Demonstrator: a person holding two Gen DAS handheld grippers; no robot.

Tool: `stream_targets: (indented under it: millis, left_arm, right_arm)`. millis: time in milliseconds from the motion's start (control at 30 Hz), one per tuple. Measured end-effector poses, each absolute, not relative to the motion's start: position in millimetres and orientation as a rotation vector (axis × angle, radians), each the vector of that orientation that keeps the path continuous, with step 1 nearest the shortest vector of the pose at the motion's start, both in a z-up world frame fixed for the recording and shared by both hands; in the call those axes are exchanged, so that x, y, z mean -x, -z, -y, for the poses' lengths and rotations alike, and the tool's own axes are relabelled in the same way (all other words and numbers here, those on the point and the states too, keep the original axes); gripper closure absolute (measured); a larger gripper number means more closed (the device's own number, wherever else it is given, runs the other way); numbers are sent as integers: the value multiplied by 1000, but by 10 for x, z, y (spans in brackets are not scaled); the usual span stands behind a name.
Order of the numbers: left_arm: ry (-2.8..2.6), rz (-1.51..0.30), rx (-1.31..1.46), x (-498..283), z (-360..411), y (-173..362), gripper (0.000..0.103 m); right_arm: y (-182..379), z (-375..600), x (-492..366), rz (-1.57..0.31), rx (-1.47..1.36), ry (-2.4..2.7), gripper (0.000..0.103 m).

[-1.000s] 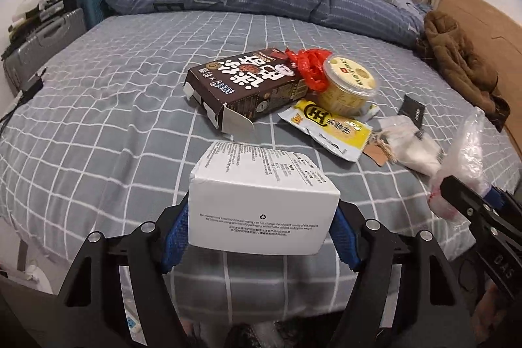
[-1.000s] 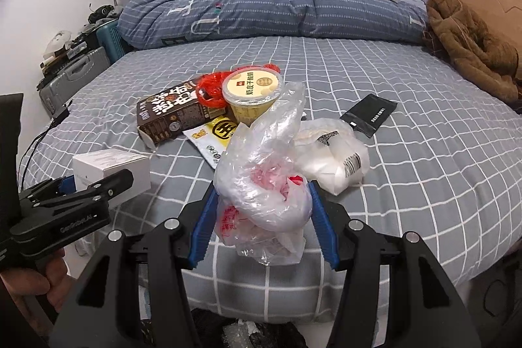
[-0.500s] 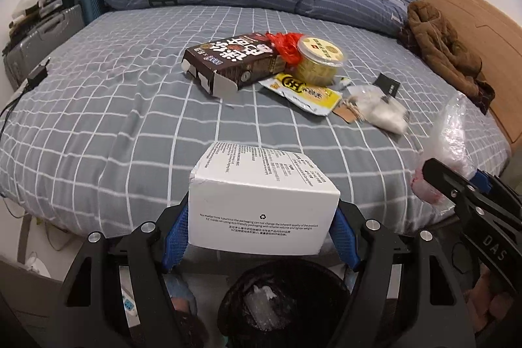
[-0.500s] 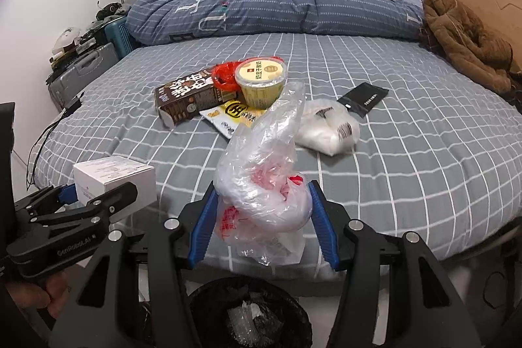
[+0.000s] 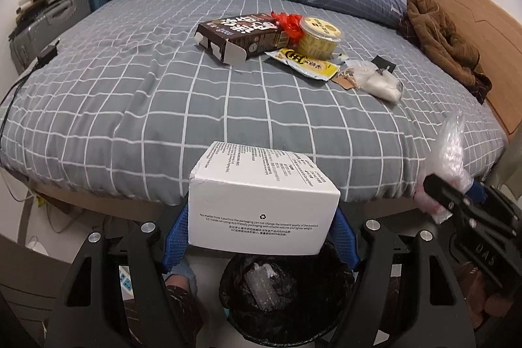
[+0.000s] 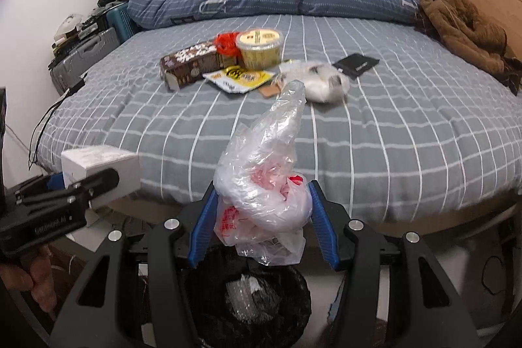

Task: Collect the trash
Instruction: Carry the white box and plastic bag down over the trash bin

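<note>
Holding a white rectangular cardboard box with small black print, the left gripper has its blue-padded fingers closed in against the box's two sides, so it's properly clamped. The box hangs just past the foot edge of the grey bed with the white grid sheet, right above a round bin lined with a black plastic bag on the floor. There's already some crumpled clear plastic inside it.

The right gripper is doing the same thing with a crumpled clear plastic bag with red print, fingers squeezed onto the wad from both sides, the loose tail of the bag sticking up. It's over the bin too, beside the left one.

Rest of the trash is sitting mid-bed in a cluster: a dark brown carton lying on its side with an open flap, a red crumpled plastic wrapper touching it, a round yellow tub with a printed lid, a flat yellow snack packet in front of the tub, a small white plastic bundle and a flat black card sleeve. A brown fleece jacket is heaped by the wooden headboard side
</note>
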State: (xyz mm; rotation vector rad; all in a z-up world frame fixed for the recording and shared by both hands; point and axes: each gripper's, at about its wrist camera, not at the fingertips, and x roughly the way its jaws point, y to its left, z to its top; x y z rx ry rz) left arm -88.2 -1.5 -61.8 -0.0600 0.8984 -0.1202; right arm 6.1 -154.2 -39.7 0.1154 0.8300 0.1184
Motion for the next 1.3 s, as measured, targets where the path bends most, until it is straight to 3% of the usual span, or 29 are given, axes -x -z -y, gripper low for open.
stream_targets:
  millis: [700,1300]
  left_arm:
    - [107,-992,66,1374,-66,841,32]
    - [120,-1123,44,924,-30,1585,32]
  right_arm:
    - [637,1269,407,-945,-76,-109,51]
    - [1468,1123,41,-1154,-69,-127,50]
